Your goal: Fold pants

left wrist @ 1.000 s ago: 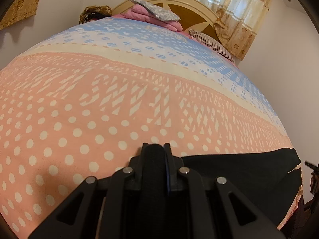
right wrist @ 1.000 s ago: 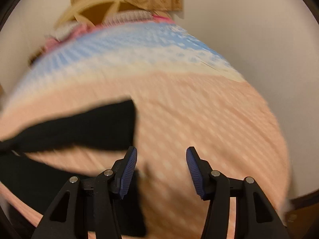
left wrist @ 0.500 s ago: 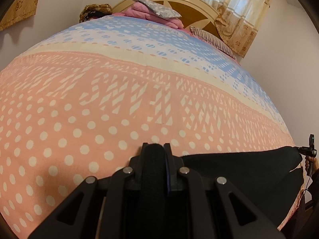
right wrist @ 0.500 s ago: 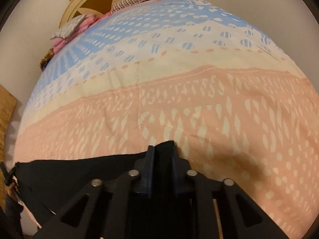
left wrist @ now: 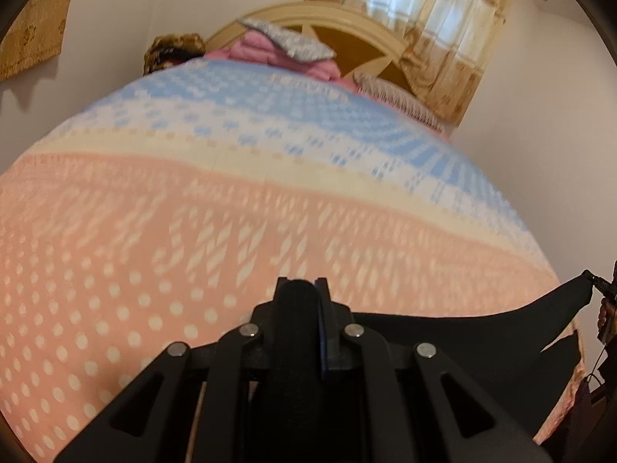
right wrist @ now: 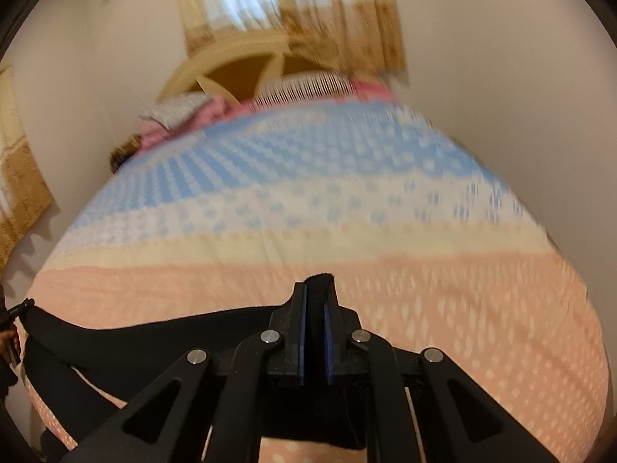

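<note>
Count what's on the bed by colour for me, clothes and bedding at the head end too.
Black: 1, the pants
Pink: 1, the bundle
Grey patterned: 1, the pillow
Striped: 1, the pillow
Total: 4

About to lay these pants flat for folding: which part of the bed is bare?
The pink dotted stretch of the bedspread, between the black pants and the blue band, is bare. Crowded only by the headboard: pink bedding and a striped pillow.

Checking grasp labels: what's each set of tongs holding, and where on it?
Both hold the black pants: left tongs and right tongs each pinch the cloth's near edge at opposite ends.
</note>
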Demonstrator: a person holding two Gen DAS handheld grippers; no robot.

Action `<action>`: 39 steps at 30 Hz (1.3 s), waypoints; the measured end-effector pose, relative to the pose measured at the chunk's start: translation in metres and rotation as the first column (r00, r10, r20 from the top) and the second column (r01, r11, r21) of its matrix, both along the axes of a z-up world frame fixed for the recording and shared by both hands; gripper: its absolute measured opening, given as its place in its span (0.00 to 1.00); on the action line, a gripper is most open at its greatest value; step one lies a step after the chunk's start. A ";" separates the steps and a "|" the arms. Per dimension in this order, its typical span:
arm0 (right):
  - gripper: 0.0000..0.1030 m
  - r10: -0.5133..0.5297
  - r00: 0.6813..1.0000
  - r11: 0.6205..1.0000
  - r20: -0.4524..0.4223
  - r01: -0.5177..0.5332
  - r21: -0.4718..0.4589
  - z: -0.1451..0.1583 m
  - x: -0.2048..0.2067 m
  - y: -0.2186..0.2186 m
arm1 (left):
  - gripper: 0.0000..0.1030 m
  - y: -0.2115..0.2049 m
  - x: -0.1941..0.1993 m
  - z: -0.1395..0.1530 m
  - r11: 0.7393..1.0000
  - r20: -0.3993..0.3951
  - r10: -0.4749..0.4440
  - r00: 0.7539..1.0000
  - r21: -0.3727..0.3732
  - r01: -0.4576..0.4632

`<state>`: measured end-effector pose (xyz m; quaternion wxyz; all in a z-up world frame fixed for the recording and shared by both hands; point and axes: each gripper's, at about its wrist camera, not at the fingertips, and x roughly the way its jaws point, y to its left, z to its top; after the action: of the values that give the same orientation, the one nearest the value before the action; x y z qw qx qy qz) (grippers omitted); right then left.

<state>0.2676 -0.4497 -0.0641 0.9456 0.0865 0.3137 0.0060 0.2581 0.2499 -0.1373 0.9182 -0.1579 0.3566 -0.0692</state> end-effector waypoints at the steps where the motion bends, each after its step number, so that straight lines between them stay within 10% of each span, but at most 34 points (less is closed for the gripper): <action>1: 0.06 0.013 0.999 1.000 0.048 -0.013 -0.002 0.010 -0.009 0.002 | 0.13 0.002 -0.005 0.008 1.000 0.027 -0.004 1.000 -0.014 0.005; 9: 0.06 0.115 0.942 0.992 0.316 -0.124 0.008 0.031 -0.109 -0.004 | 0.13 0.031 -0.055 0.022 0.985 0.164 0.026 0.986 -0.170 0.002; 19: 0.03 -0.004 0.997 0.995 0.082 -0.004 0.096 -0.053 -0.166 -0.054 | 0.13 0.040 -0.128 -0.031 0.948 0.251 -0.028 0.968 -0.301 0.105; 28: 0.04 -0.043 0.996 0.994 -0.075 0.051 0.100 -0.046 -0.145 -0.007 | 0.20 0.048 -0.135 -0.036 0.961 0.206 -0.084 0.975 -0.242 0.134; 30: 0.08 -0.040 0.992 0.997 -0.124 0.048 0.059 -0.044 -0.132 0.009 | 0.20 0.048 -0.136 -0.039 0.961 0.197 -0.092 0.976 -0.240 0.139; 34: 0.45 -0.037 0.976 0.999 -0.214 0.043 0.024 -0.059 -0.100 0.020 | 0.20 0.049 -0.137 -0.044 0.959 0.191 -0.088 0.978 -0.250 0.135; 37: 0.45 -0.032 0.951 0.999 -0.308 0.037 0.010 -0.080 -0.086 0.019 | 0.20 0.051 -0.146 -0.045 0.955 0.206 -0.076 0.976 -0.265 0.130; 39: 0.16 -0.018 0.944 0.999 -0.330 0.029 0.030 -0.087 -0.087 0.017 | 0.20 0.052 -0.148 -0.044 0.957 0.209 -0.079 0.975 -0.259 0.133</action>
<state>0.1804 -0.4330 -0.1515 0.8783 0.1061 0.4660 -0.0144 0.1097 0.3015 -0.1813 0.9135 -0.2553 0.2593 -0.1821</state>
